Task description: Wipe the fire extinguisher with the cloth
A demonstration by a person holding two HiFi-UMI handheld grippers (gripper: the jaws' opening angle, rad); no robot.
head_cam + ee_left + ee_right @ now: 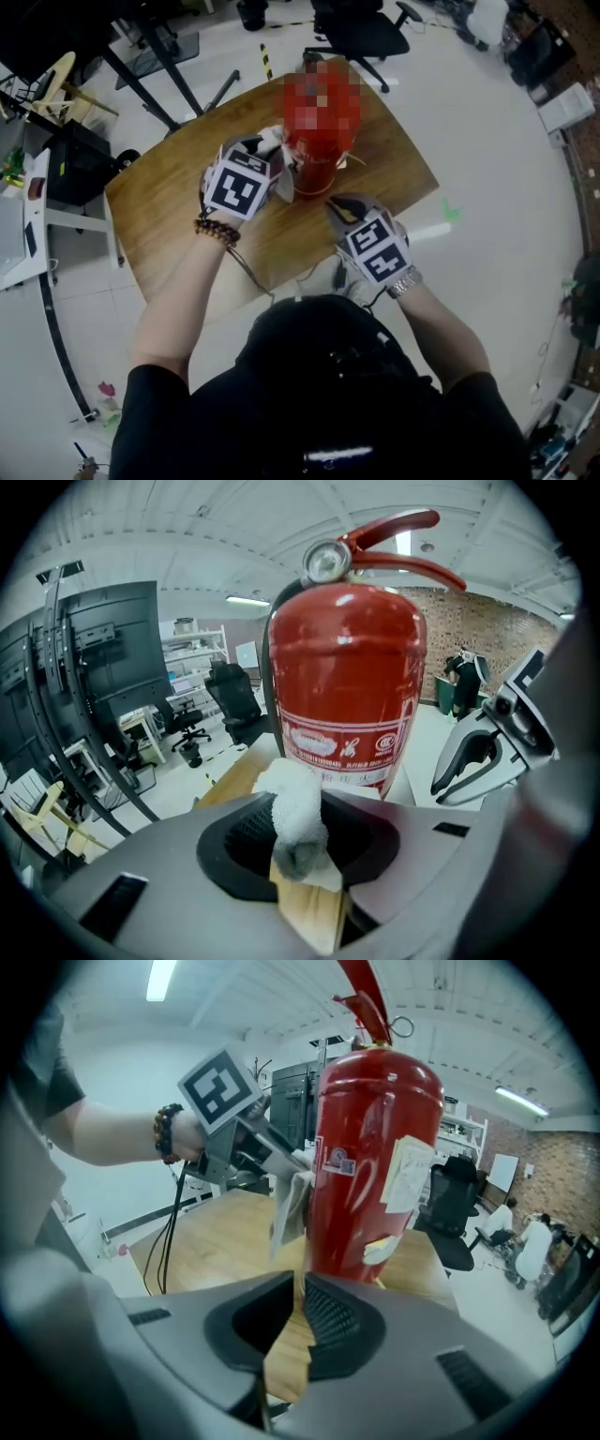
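Left gripper point(278, 159): jaws clamped on the white cloth point(295, 813), which I see just beside the extinguisher point(342, 686); contact I cannot confirm. Extinguisher: red, upright on the wooden worktop point(169, 216), between both grippers. Right gripper point(295, 1321): jaws drawn to a thin slit, nothing in them, aimed at the extinguisher's base.

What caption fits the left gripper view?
Left gripper holds a white cloth near the red fire extinguisher on the table.
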